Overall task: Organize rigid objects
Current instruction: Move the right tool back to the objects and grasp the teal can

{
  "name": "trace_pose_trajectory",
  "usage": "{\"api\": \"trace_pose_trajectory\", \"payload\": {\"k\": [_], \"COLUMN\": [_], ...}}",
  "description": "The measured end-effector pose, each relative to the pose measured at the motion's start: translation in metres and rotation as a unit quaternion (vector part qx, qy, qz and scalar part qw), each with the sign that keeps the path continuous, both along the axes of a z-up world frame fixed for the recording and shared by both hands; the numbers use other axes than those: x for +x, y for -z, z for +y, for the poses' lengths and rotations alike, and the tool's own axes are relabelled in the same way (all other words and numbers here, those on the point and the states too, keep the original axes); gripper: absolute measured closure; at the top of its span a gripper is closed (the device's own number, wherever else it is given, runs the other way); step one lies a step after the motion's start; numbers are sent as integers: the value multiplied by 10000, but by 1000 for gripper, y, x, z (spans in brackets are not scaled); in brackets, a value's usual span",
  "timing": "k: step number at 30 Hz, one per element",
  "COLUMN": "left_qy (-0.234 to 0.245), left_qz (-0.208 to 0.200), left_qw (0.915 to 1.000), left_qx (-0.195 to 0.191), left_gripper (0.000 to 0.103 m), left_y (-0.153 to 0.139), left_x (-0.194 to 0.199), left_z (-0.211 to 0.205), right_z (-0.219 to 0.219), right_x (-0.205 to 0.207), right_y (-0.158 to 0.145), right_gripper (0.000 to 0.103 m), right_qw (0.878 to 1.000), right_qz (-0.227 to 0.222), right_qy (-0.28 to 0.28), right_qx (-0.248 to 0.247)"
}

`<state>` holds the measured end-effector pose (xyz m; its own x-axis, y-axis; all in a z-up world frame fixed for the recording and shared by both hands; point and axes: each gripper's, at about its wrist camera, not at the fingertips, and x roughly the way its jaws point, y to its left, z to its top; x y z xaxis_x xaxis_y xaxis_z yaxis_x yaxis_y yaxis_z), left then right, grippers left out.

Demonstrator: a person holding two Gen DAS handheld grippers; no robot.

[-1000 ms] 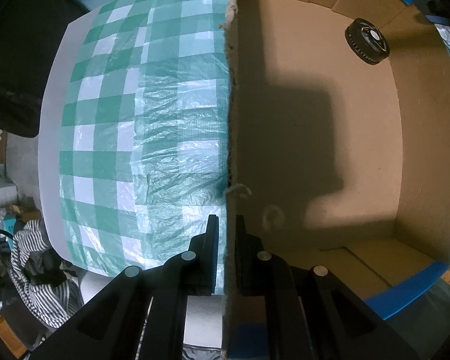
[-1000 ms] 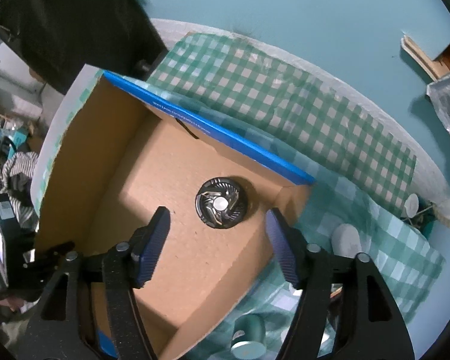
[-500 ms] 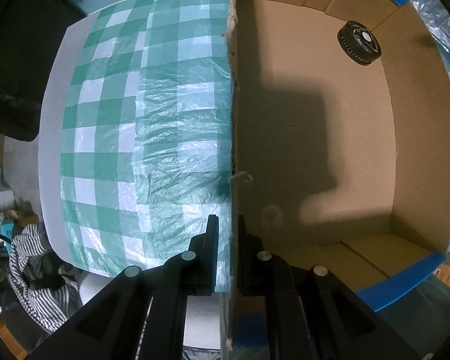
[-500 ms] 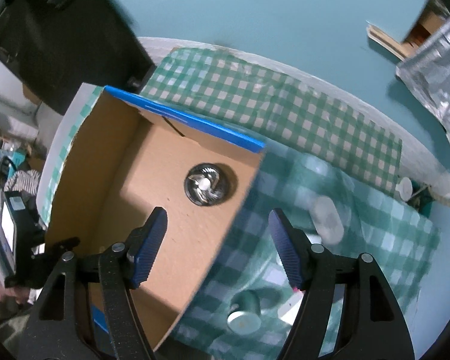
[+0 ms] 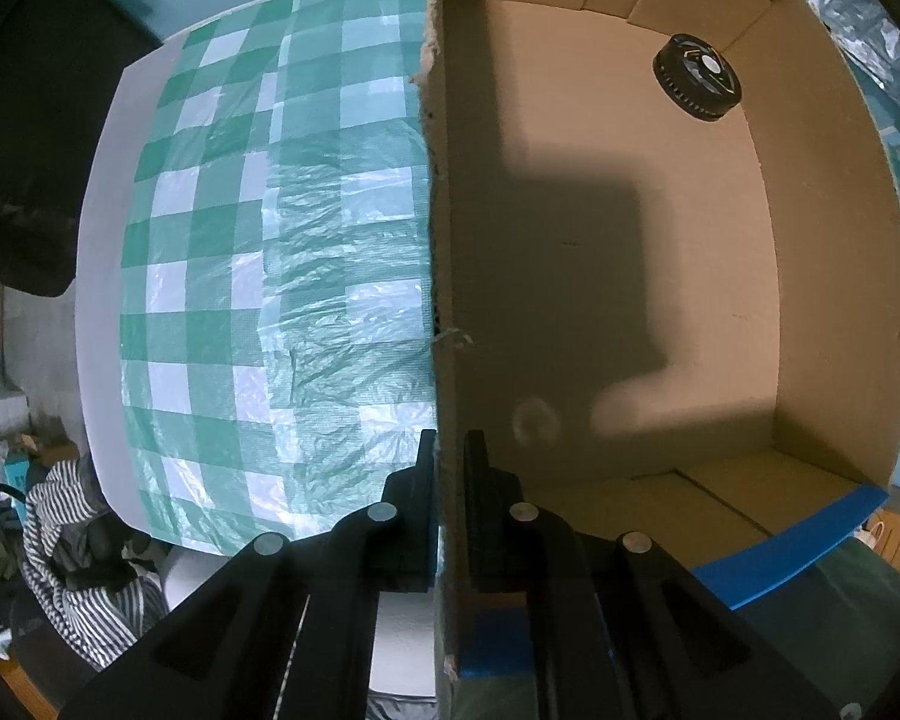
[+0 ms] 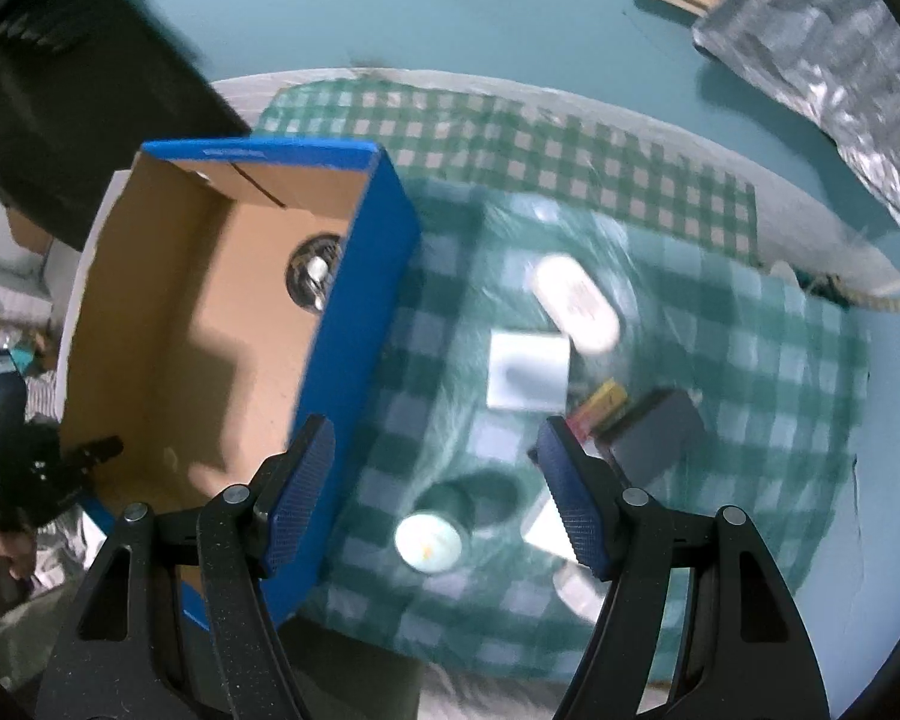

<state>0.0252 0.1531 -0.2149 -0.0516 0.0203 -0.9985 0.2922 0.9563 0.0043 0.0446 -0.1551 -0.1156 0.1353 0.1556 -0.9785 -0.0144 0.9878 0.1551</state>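
- Left gripper (image 5: 448, 450) clamps the near wall of the cardboard box (image 5: 828, 276), one black finger outside the wall and one inside, with only the cardboard between them.
- Right gripper (image 6: 438, 450) hangs spread wide above the tablecloth (image 6: 750, 324), its blue-padded fingers (image 6: 561, 480) holding nothing.
- Box interior is plain brown cardboard; its outside and top rim are blue (image 6: 366, 312), and a line of white print runs along the far blue rim (too blurred to read).
- Black round ribbed part (image 5: 697, 84) lies on the box floor in the far right corner, just beside the walls; in the right wrist view its shiny centre (image 6: 312, 279) shows partly behind the blue wall.
- Loose items sit on the green-and-white checked cloth beside the box: a white oval case (image 6: 576, 300), a white square block (image 6: 528, 369), a yellow-and-red small pack (image 6: 597, 411) (its label blurred), a dark grey block (image 6: 660, 429) touching that pack, and a pale round lid (image 6: 429, 540) between the fingers.
- Two more white pieces (image 6: 546, 525) lie near the right finger, smeared by motion blur.
- Crinkled silver foil sheet (image 6: 822, 48) shows at the upper right, well apart from the cloth.
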Motion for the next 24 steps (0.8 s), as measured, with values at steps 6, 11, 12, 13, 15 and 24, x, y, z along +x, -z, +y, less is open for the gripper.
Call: {"api": "trace_pose_trajectory", "payload": {"k": [6,11,12,13,15,24], "left_qy": [64,37,42,42,25,1], "left_qz": [-34,7,23,36,46,60], "left_qw": [10000,10000,10000,10000,10000,10000], "left_qx": [10,13,17,30,20,2], "left_gripper": [97,97,97,97,97,97], "left_y": [-4,-3,-3,-3,-2,-2], "left_x": [-1,-2,-3,-3,-3,-3], "left_z": [-4,-3,-3,-2,0,6], "right_z": [-7,-5,-4,-3,0,12], "right_x": [-24,-39,-41,-43,-48,-58], "right_y": [13,31,35,39,47,70], "right_gripper": [32,32,32,32,32,32], "right_qw": [9999,9995,9994,9993,9989,9977], "right_qz": [136,239,272,300,343,456], "right_qy": [68,-32,-53,-74,-138,-342], "right_qx": [-50,-186,-201,-230,-291,-356]}}
